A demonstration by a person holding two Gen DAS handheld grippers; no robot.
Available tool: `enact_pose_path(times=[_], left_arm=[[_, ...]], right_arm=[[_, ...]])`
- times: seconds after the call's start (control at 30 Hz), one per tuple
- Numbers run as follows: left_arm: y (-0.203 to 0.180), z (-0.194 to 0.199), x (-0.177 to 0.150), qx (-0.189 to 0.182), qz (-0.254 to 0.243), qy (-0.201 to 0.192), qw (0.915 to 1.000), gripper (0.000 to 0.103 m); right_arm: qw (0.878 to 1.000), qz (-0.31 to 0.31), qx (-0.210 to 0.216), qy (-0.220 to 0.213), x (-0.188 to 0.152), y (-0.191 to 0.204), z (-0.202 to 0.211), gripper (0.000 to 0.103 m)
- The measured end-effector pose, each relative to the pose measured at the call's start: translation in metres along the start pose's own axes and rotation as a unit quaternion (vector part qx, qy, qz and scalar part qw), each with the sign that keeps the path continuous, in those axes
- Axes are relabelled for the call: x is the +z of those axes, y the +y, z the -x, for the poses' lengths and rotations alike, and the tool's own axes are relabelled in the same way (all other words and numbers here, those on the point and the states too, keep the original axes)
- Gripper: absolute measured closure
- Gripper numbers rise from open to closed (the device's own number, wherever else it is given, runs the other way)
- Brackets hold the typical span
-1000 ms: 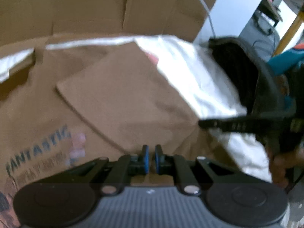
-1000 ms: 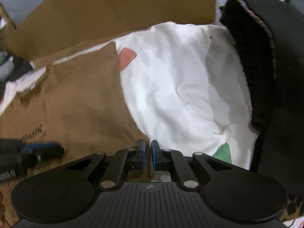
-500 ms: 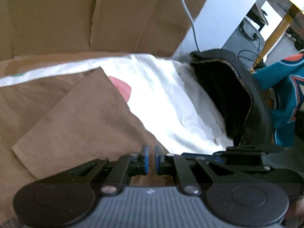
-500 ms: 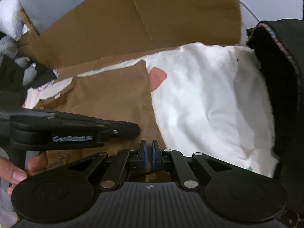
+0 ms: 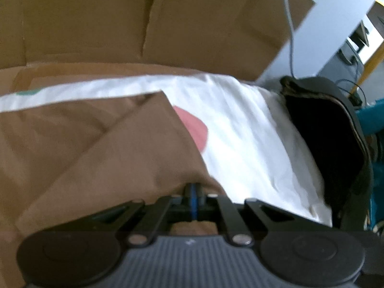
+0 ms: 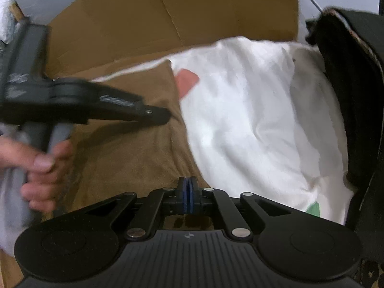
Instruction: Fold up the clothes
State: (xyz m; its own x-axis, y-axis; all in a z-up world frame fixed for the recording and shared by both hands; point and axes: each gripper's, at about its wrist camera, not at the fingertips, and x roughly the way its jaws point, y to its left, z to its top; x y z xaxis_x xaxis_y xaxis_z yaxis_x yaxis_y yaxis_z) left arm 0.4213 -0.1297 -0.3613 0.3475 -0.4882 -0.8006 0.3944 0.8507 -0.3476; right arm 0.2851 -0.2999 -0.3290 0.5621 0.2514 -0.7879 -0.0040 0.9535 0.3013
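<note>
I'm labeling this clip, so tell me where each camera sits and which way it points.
Left wrist: on the left gripper, facing forward over the brown garment toward cardboard; only its own shut fingers show.
Right wrist: on the right gripper, same direction; the left gripper and the person's left hand show.
Shared: brown garment, white cloth, black garment.

Cardboard and cable behind the work surface

Flattened cardboard sheets (image 5: 148, 21) stand upright at the back, a thin white cable (image 5: 288, 16) hangs down past their right edge, and a yellow post (image 5: 373, 60) rises at far right.
</note>
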Motion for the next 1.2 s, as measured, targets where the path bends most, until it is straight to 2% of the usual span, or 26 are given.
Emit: enact_pose_path(times=[0.1, 0.23, 0.33, 0.43, 0.53, 0.67, 0.77, 0.83, 0.87, 0.93, 1.07, 1.2], left_arm=[[0.004, -0.003, 0.014, 0.004, 0.005, -0.003, 1.0000, 0.101], [0.007, 0.002, 0.029, 0.010, 0.007, -0.012, 0.9998, 0.100], [0.012, 0.008, 0.036, 0.018, 0.006, -0.020, 0.9996, 0.097], [0.024, 0.004, 0.038, 0.031, 0.008, -0.011, 0.9994, 0.097], [0.037, -0.002, 0.036, 0.038, 0.011, -0.013, 0.9991, 0.100], [0.050, 0.002, 0.038, 0.039, 0.035, -0.038, 0.9979, 0.100], [0.052, 0.010, 0.041, 0.042, 0.032, -0.037, 0.9979, 0.100], [0.050, 0.018, 0.040, 0.049, 0.018, -0.034, 0.9981, 0.099], [0.049, 0.024, 0.040, 0.051, 0.013, -0.030, 0.9982, 0.097], [0.048, 0.036, 0.041, 0.053, 0.007, -0.024, 0.9983, 0.094], [0.045, 0.061, 0.031, 0.055, -0.006, -0.024, 0.9982, 0.080], [0.039, 0.083, 0.018, 0.061, -0.018, -0.028, 0.9976, 0.065]], right_arm=[[1.000, 0.016, 0.017, -0.017, 0.008, 0.009, 0.001, 0.099], [0.999, 0.026, 0.033, -0.019, 0.017, 0.015, -0.008, 0.099], [1.000, 0.024, 0.016, -0.009, 0.017, 0.011, -0.016, 0.099], [1.000, 0.017, 0.009, 0.004, 0.009, -0.001, -0.020, 0.095], [0.999, 0.037, 0.006, 0.000, 0.000, -0.002, -0.017, 0.095], [0.999, 0.046, 0.007, -0.005, -0.006, -0.003, -0.015, 0.095], [0.999, 0.046, 0.011, -0.004, -0.006, -0.004, -0.013, 0.095], [0.999, 0.048, 0.014, 0.001, -0.003, -0.003, -0.012, 0.088], [0.999, 0.045, 0.017, -0.001, -0.003, -0.003, -0.009, 0.084], [0.999, 0.035, 0.027, -0.013, -0.004, -0.002, 0.000, 0.070], [0.998, 0.053, 0.027, -0.030, -0.010, 0.008, 0.018, 0.069], [0.998, 0.057, 0.029, -0.028, -0.013, 0.017, 0.038, 0.069]])
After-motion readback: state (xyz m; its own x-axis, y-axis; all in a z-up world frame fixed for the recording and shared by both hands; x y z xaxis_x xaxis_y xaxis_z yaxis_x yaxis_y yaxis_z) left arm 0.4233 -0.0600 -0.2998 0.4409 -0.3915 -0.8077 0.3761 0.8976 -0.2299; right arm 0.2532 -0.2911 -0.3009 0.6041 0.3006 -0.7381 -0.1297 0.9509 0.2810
